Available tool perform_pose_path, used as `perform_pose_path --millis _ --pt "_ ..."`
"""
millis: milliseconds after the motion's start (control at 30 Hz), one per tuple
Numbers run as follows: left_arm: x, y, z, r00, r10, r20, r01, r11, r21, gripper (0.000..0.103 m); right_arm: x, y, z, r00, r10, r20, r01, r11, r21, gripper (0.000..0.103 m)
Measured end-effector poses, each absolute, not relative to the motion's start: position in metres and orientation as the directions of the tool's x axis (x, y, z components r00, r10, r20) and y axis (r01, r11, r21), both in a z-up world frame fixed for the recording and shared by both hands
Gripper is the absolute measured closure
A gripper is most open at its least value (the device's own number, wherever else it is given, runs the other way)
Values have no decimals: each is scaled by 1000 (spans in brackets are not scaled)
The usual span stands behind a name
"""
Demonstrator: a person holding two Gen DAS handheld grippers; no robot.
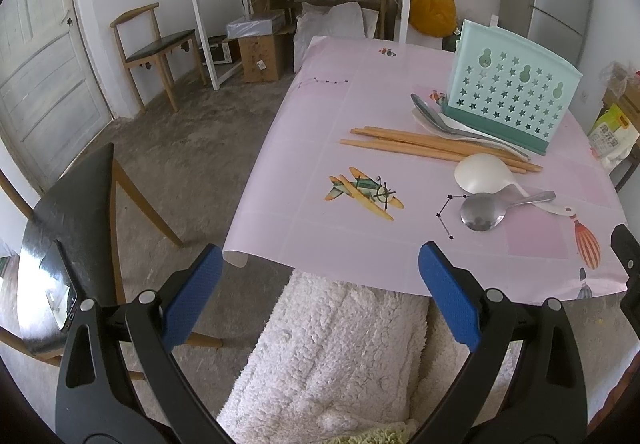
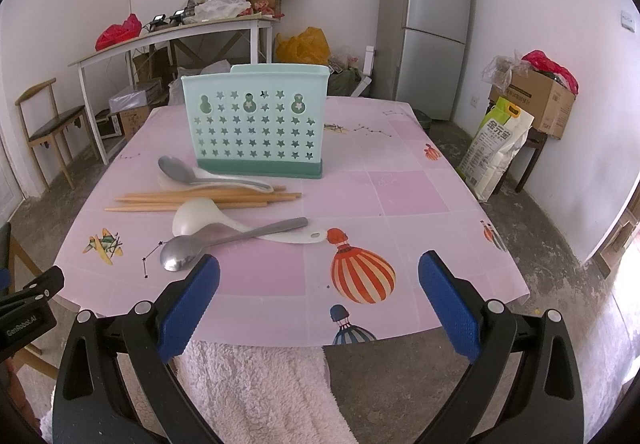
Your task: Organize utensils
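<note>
The green holder [image 2: 256,123] hides its inside; lower white spoon [image 2: 176,179] mostly covered.

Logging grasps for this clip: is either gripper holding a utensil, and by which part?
Nothing is held. The left gripper and right gripper are both open and empty, short of the table; the spoons and chopsticks lie there untouched.

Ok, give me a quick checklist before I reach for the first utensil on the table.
1. Left gripper open and holding nothing: ok.
2. Right gripper open and holding nothing: ok.
3. Green holder standing upright on the table: ok.
4. Holder compartments free inside: cannot tell, only the perforated wall shows.
5. Nearest metal spoon free to lift alone: not ok, its handle crosses the white spoon.
6. Chopsticks bunched together in front of the holder: ok.
</note>
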State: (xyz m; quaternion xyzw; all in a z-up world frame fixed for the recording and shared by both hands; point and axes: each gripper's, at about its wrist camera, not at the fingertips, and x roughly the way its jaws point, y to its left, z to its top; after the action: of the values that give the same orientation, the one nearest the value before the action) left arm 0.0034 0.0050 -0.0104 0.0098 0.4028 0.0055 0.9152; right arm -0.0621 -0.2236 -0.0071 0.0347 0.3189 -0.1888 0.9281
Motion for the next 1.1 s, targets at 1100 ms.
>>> perform_pose_path --millis 1100 --pt "5 5 -12 659 44 -751 -16 999 45 8 -61 -225 -11 722 -320 -613 368 928 -51 6"
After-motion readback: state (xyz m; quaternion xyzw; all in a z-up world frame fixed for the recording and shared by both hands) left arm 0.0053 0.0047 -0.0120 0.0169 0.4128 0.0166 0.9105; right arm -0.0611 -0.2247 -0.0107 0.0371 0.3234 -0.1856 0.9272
